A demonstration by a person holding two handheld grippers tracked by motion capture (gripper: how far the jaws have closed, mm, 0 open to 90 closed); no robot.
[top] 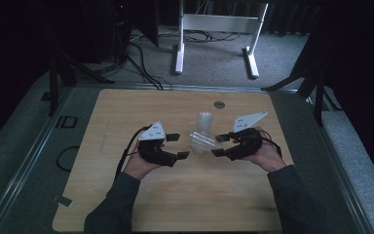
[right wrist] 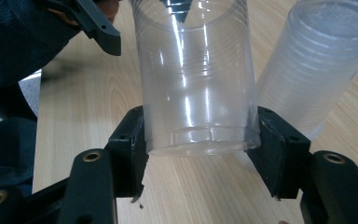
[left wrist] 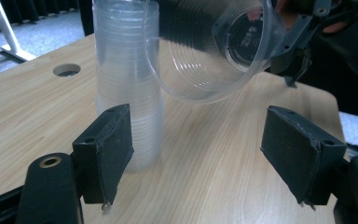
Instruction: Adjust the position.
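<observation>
Jaws of right gripper (right wrist: 196, 154) clamp clear cup (right wrist: 196, 79) (tipped sideways); left gripper (left wrist: 196, 149) jaws open, level.

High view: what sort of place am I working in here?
Probably a lab or recording studio rather than a home: a light wooden tabletop with a round cable hole, grey carpet with loose black cables, and a white metal stand frame against dark curtains.
</observation>
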